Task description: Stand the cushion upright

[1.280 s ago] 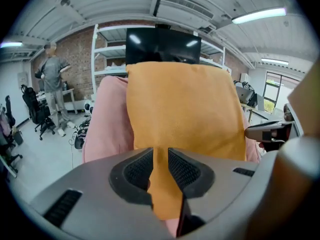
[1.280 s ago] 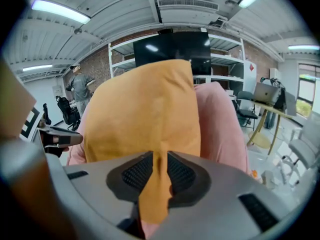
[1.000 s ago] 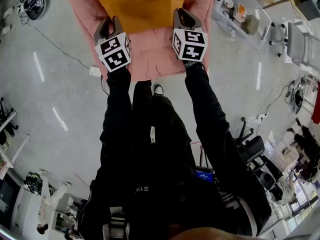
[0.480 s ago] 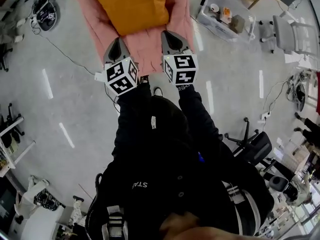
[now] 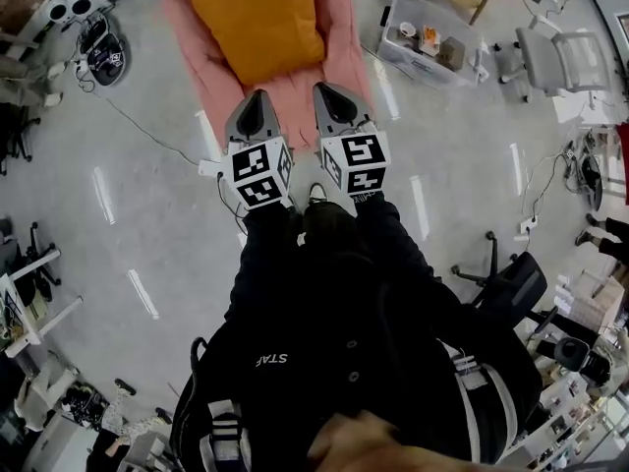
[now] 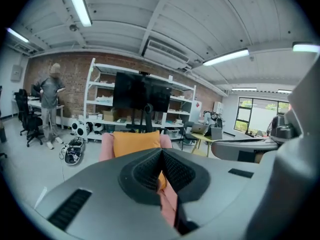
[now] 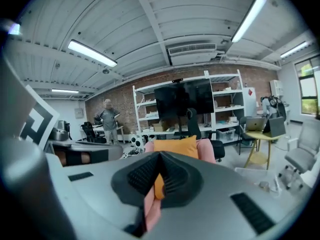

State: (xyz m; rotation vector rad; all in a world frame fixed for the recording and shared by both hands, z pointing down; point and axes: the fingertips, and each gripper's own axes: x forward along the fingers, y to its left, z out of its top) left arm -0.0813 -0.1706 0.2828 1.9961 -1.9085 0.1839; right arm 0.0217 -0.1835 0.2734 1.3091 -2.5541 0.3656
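The orange cushion [image 5: 260,18] rests on a pink padded seat [image 5: 339,52] at the top of the head view. In both gripper views the orange cushion [image 6: 136,143] [image 7: 175,146] stands upright against the pink seat's back [image 6: 106,146] [image 7: 206,149]. My left gripper [image 5: 257,104] [image 6: 161,151] and right gripper [image 5: 330,96] [image 7: 159,156] hover side by side, short of the seat's near edge and apart from the cushion. Both are shut with nothing held; cushion and seat only show past the jaws.
A clear plastic box [image 5: 428,42] with small items sits on the floor right of the seat, beside an office chair [image 5: 555,62]. Cables and a round device [image 5: 103,52] lie at left. Behind the seat stand white shelves with a dark screen [image 6: 142,91] and a person [image 6: 50,101].
Both grippers have drawn back from the cushion's near edge and risen, and their jaws have closed. The cushion stayed on the pink seat and now lies farther from the grippers.
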